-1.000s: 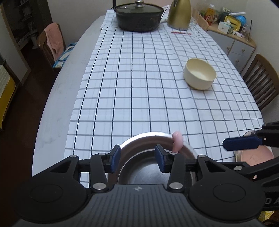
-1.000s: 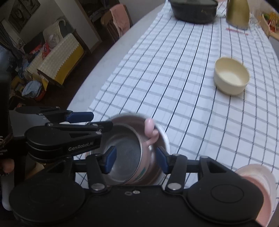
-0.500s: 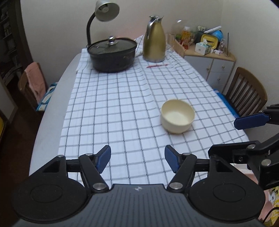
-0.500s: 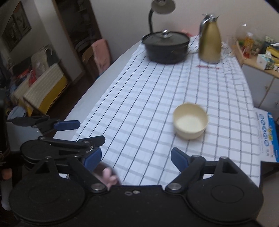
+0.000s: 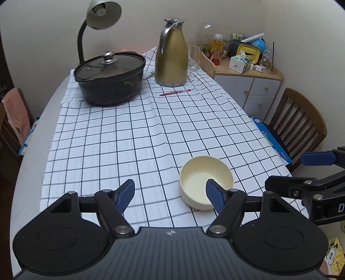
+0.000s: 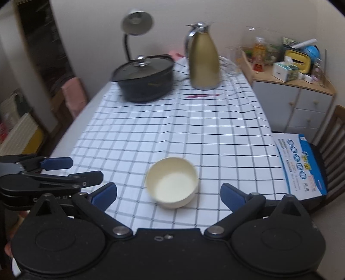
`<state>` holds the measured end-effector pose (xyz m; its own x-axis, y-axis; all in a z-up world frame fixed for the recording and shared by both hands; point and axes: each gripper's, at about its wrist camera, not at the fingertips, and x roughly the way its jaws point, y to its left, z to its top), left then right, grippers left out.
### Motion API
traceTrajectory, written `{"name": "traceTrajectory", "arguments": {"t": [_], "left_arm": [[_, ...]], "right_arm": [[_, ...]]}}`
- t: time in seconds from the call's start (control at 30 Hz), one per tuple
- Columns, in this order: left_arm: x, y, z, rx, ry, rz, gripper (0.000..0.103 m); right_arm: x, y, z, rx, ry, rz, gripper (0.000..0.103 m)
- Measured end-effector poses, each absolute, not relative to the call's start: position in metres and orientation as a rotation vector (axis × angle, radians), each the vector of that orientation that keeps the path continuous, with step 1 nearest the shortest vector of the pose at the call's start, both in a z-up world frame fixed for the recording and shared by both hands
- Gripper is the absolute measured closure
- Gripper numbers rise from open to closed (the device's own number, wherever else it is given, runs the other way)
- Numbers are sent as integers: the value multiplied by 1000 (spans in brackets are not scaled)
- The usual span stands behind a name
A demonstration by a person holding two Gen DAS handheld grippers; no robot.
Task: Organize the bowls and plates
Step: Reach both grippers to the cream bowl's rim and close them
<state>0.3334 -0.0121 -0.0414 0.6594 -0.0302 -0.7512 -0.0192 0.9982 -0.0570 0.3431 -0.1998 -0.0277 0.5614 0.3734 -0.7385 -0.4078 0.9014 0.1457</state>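
A cream bowl [image 5: 206, 179] stands upright and empty on the checked tablecloth [image 5: 133, 133], near the table's front right. It also shows in the right wrist view [image 6: 172, 182]. My left gripper [image 5: 170, 193] is open and empty, raised above the near table edge, with the bowl just ahead of its right finger. My right gripper [image 6: 168, 195] is open and empty, with the bowl straight ahead between its fingers. The steel bowl and the pink plate are out of view.
At the far end stand a black lidded pot [image 5: 110, 78], a gold jug [image 5: 171, 53], a desk lamp [image 5: 101, 15] and a red pen [image 5: 174, 93]. A wooden chair [image 5: 297, 127] and a cabinet [image 5: 256, 86] stand on the right.
Both grippers have opened wide, risen and tilted up from the steel bowl at the near edge, which has dropped out of view. The cream bowl now lies close ahead.
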Motion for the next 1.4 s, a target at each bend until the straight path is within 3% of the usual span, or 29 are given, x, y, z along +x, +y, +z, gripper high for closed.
{"name": "traceTrajectory", "arguments": {"t": [0.4, 0.9, 1.13, 1.2, 1.27, 1.4], "left_arm": [[412, -25, -106, -73, 971, 16, 31], [450, -27, -159, -102, 1106, 17, 32], [456, -28, -166, -95, 1122, 15, 43], [456, -27, -167, -94, 1124, 19, 48], [456, -28, -168, -90, 1129, 18, 57], [454, -28, -167, -80, 1131, 12, 68]], "right_arm": [[409, -201, -91, -10, 1006, 346, 8], [440, -187, -138, -22, 1114, 334, 27], [446, -182, -149, -32, 1142, 341, 40], [447, -180, -151, -30, 1155, 345, 43], [449, -178, -153, -21, 1171, 356, 54], [450, -174, -156, -16, 1186, 366, 61]]}}
